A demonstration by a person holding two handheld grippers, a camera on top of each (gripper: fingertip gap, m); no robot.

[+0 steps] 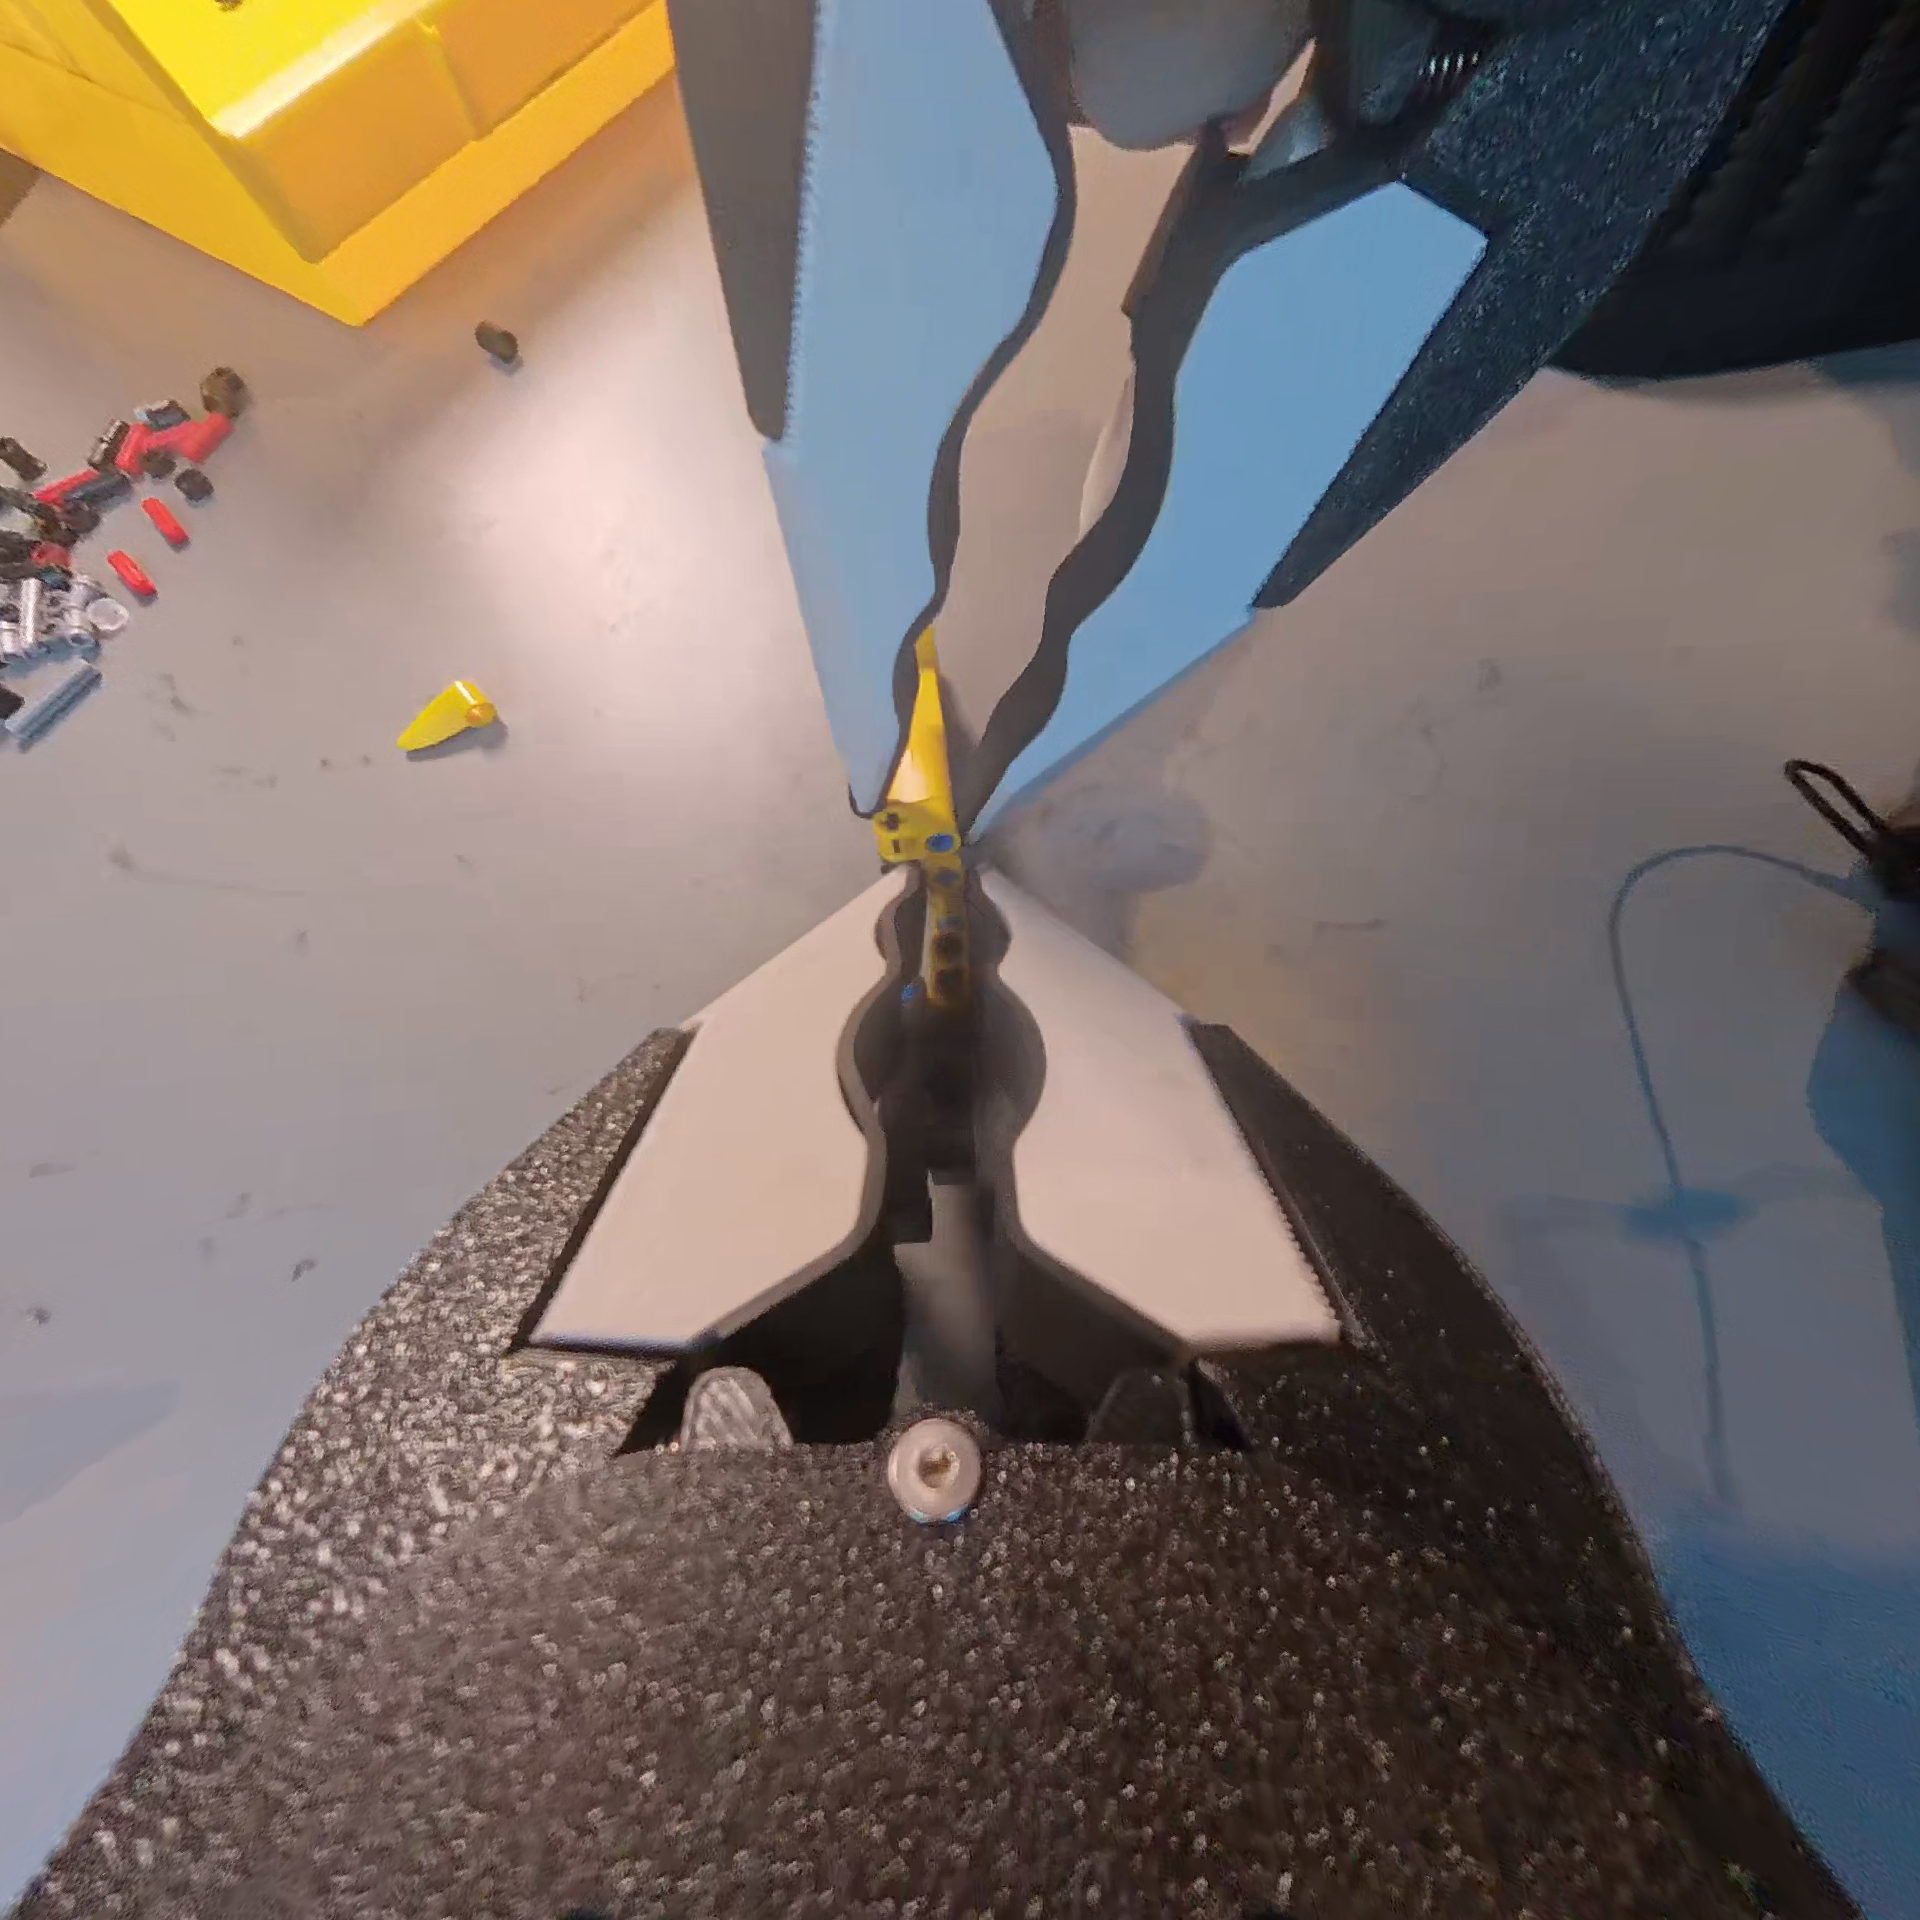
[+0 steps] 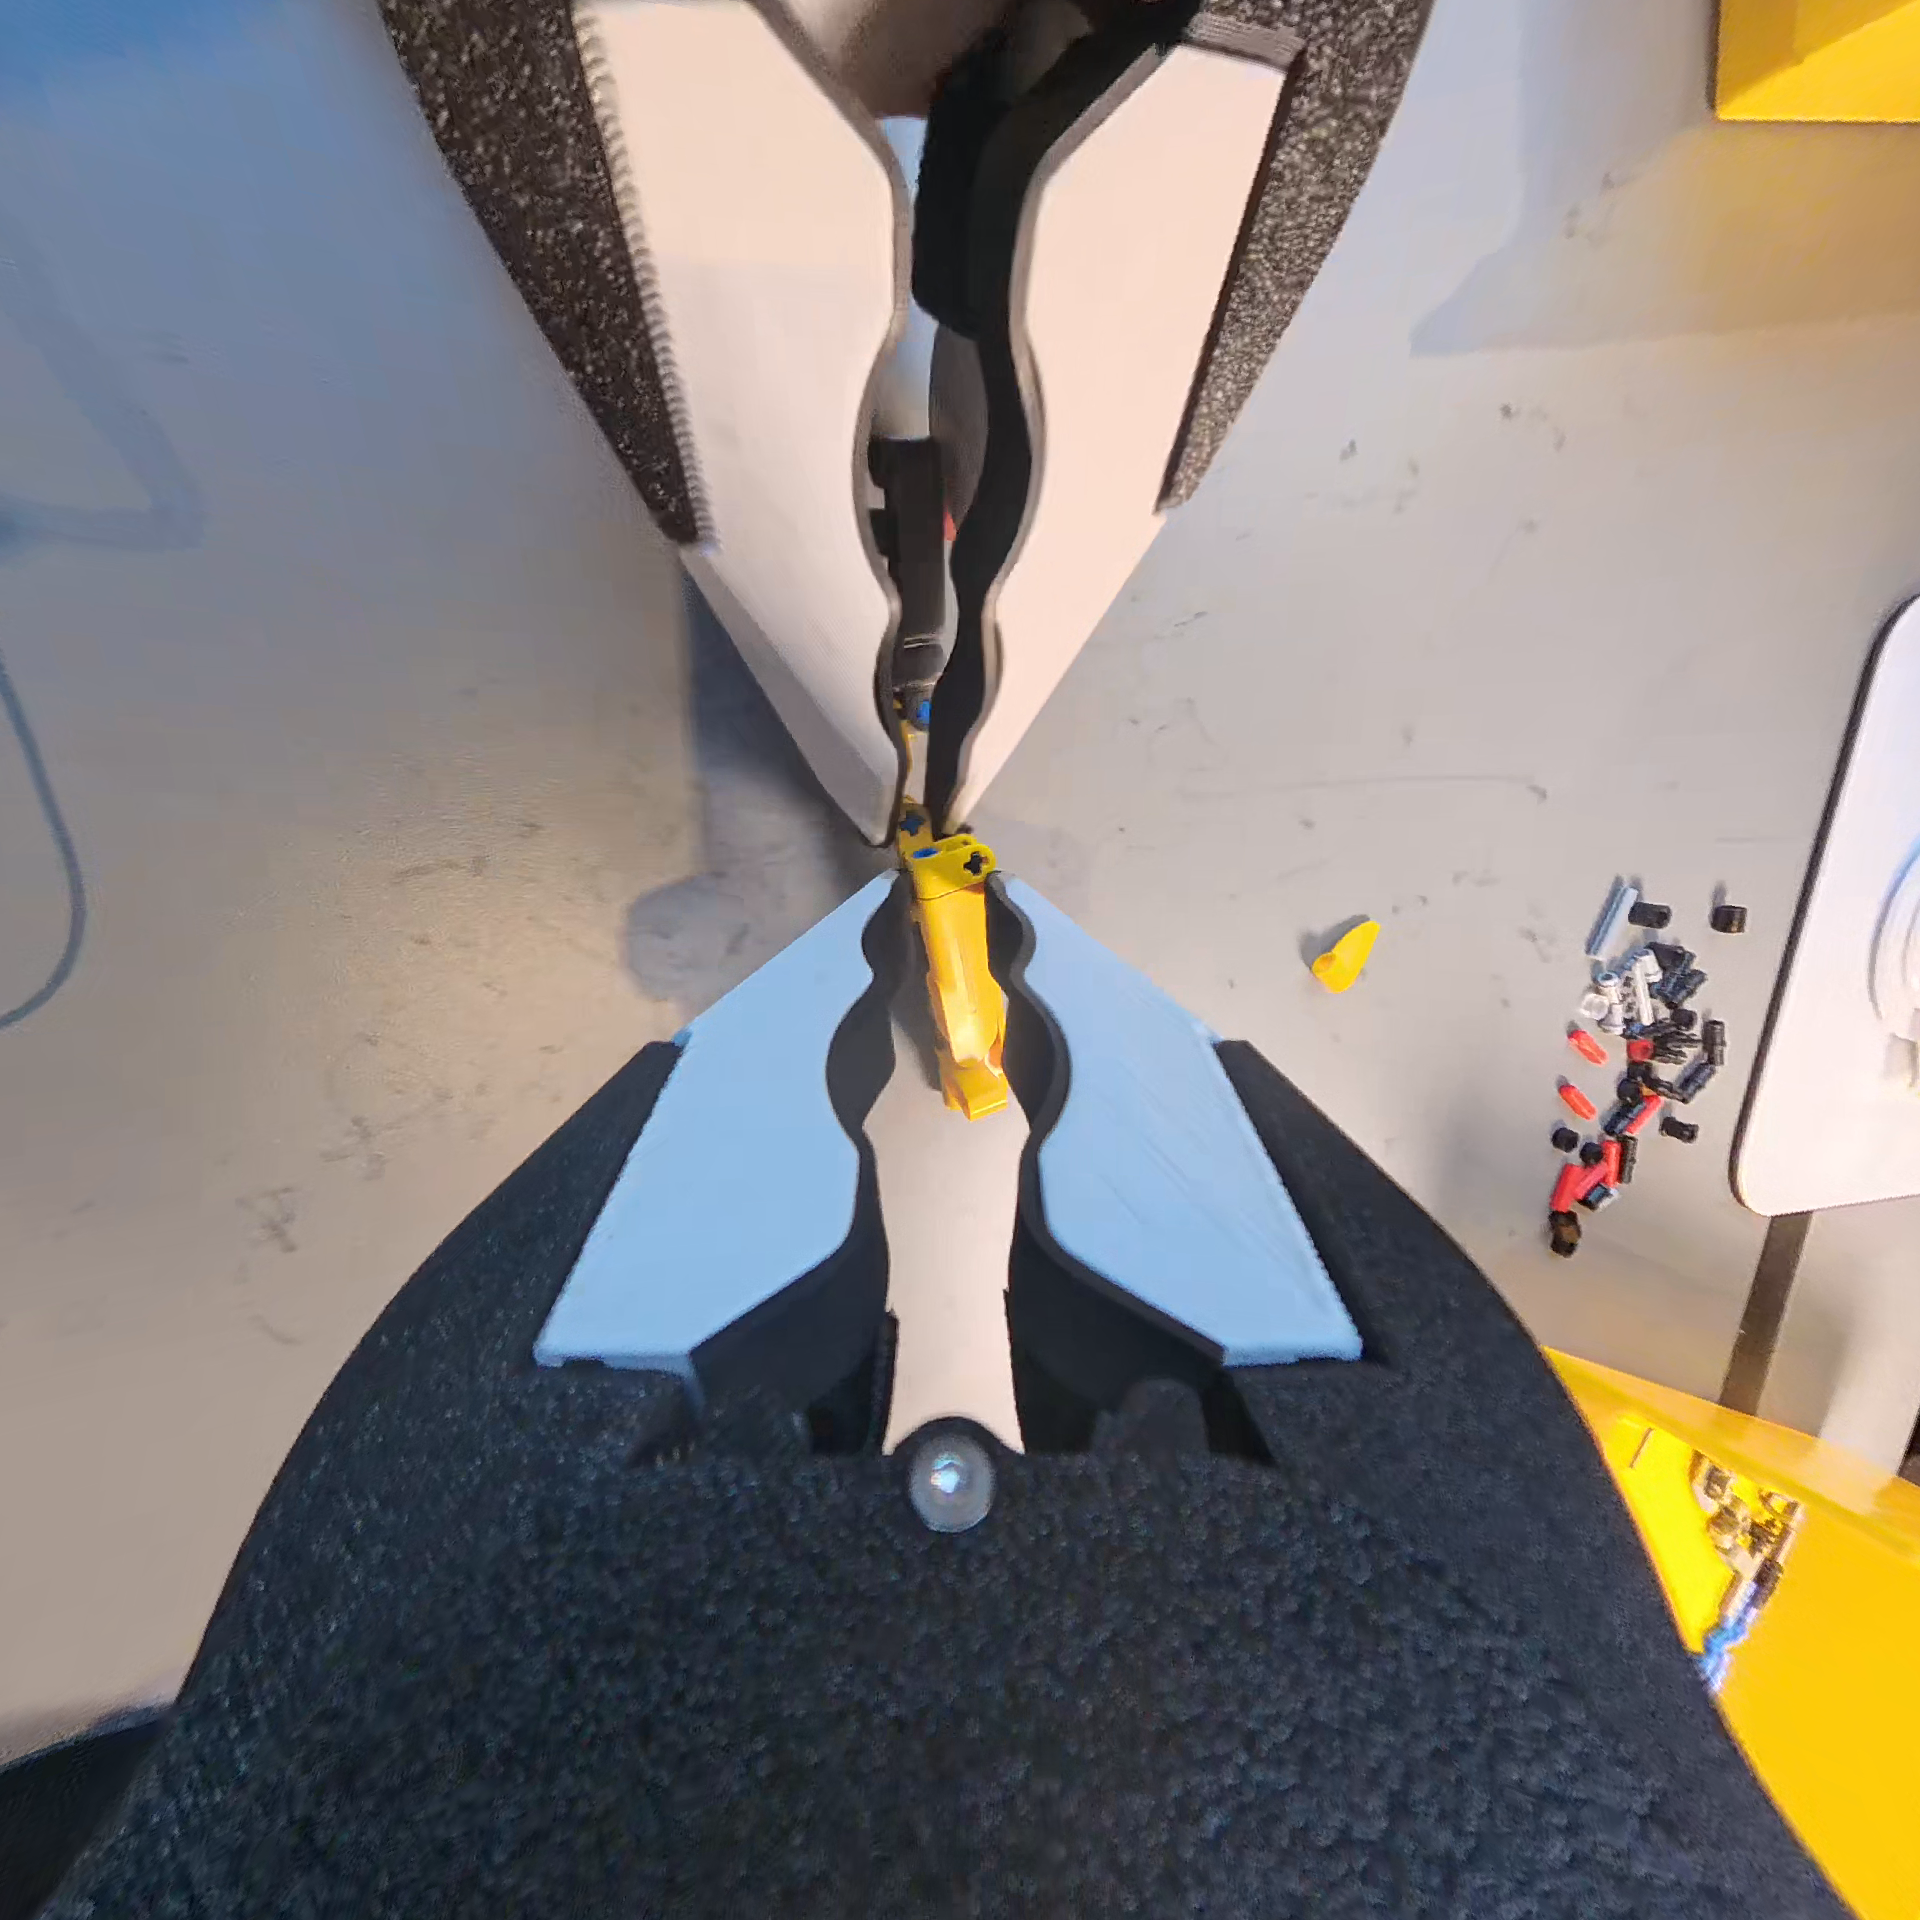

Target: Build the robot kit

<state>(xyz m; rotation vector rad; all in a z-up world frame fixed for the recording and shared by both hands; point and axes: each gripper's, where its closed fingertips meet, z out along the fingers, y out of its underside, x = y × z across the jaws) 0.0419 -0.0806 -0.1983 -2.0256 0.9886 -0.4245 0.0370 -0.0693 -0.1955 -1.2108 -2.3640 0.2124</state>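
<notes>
Yellow brick assembly [image 1: 940, 914], apparently blue-pinned; grey table [image 1: 520, 987].

We see our right gripper [image 2: 940, 883] clamped on a yellow brick assembly [image 2: 961, 997], the left gripper [image 2: 920, 821] gripping its far end at twelve o'clock, loose pieces [image 2: 1642, 1060] at three.

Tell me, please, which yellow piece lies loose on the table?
The small yellow cone, alone beside the red and black parts; the other yellow assembly is clamped between both grippers.
</notes>
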